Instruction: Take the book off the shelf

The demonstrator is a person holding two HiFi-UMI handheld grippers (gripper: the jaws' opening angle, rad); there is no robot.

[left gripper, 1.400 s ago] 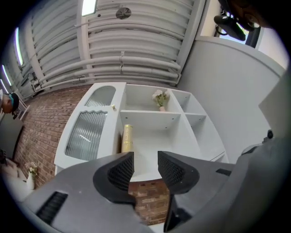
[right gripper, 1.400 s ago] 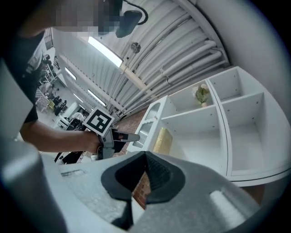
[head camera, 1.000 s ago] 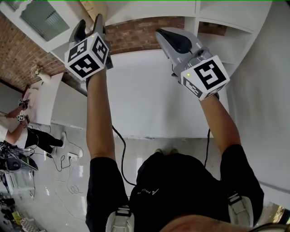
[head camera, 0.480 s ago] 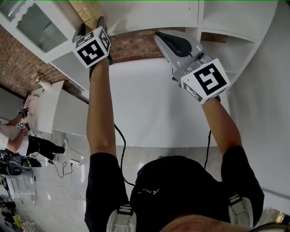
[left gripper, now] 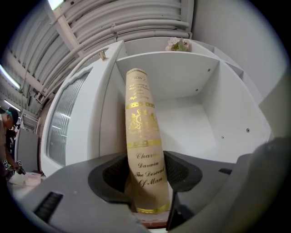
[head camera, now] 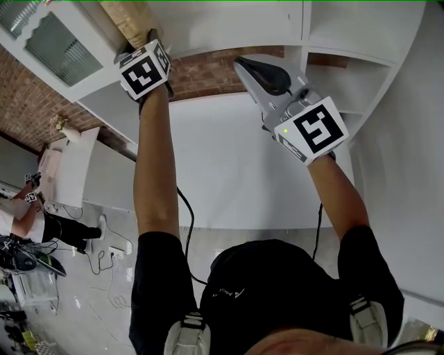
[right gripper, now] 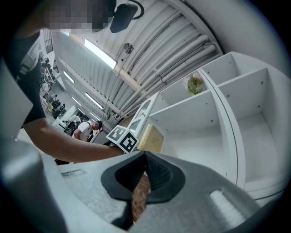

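A tan book with gold lettering [left gripper: 143, 132] stands upright at the left wall of a white shelf compartment [left gripper: 191, 113]. My left gripper [left gripper: 146, 175] is raised to it, one pad on each side of the lower spine. Its jaws are closing and the pads touch the book's sides. From the head view the book [head camera: 125, 17] shows just above the left gripper [head camera: 139, 38]. My right gripper [head camera: 244, 66] hovers to the right below the shelf, shut and empty. In the right gripper view the book [right gripper: 151, 138] stands beyond the shut right gripper [right gripper: 144, 170].
The white shelf unit [head camera: 347, 48] has several open compartments. A glass cabinet door [left gripper: 68, 123] adjoins the book's compartment on the left. A small flower ornament [left gripper: 177, 44] sits on top. A brick wall [head camera: 208, 66] and a white counter [head camera: 229, 152] lie below. A person [head camera: 21, 215] stands at far left.
My left gripper has risen up to the shelf and now has the book between its jaws. The right gripper has hardly moved.
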